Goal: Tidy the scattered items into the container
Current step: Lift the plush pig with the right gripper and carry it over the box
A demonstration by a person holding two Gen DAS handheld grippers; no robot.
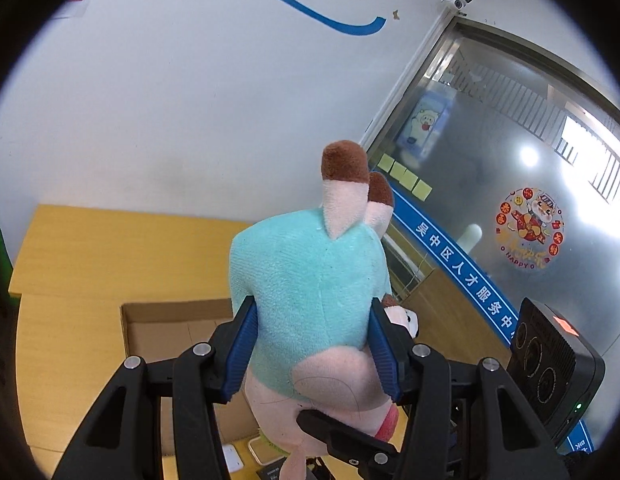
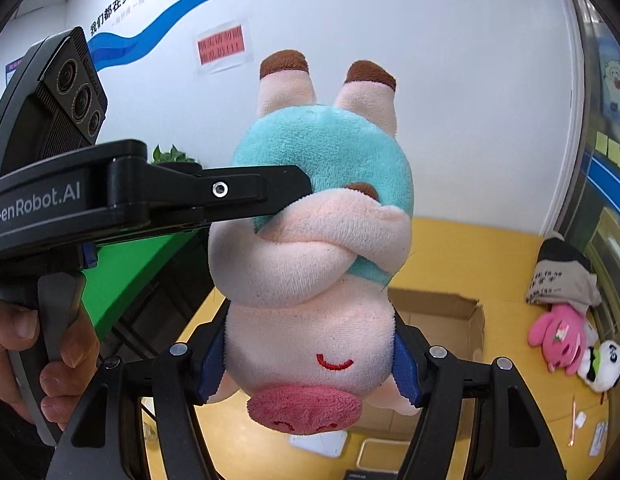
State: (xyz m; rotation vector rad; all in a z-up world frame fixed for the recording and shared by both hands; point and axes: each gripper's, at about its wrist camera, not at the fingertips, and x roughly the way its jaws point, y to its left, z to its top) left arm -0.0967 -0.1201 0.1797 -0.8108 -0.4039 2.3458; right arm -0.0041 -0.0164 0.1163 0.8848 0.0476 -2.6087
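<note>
Pig plush (image 1: 310, 292), pink with teal shirt and brown hooves, hangs upside down at frame centre, above box (image 1: 165, 324). Left gripper (image 1: 310, 344) clamps teal torso; right gripper (image 2: 310, 356) clamps head, snout (image 2: 305, 408) lowest. Only right view shows face, crossed arms, hand (image 2: 29, 360) on left gripper's handle, pink toy (image 2: 558, 336) lower right on yellow surface (image 2: 470, 256). Only left view shows glass door (image 1: 510, 184).

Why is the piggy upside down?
A person is tidying toys, holding a claw in each hand. Both claws grip the same pink plush pig in a teal shirt: the left claw squeezes its body, the right claw its head. It hangs feet-up above the open cardboard box. A pink plush toy waits on the yellow table.
</note>
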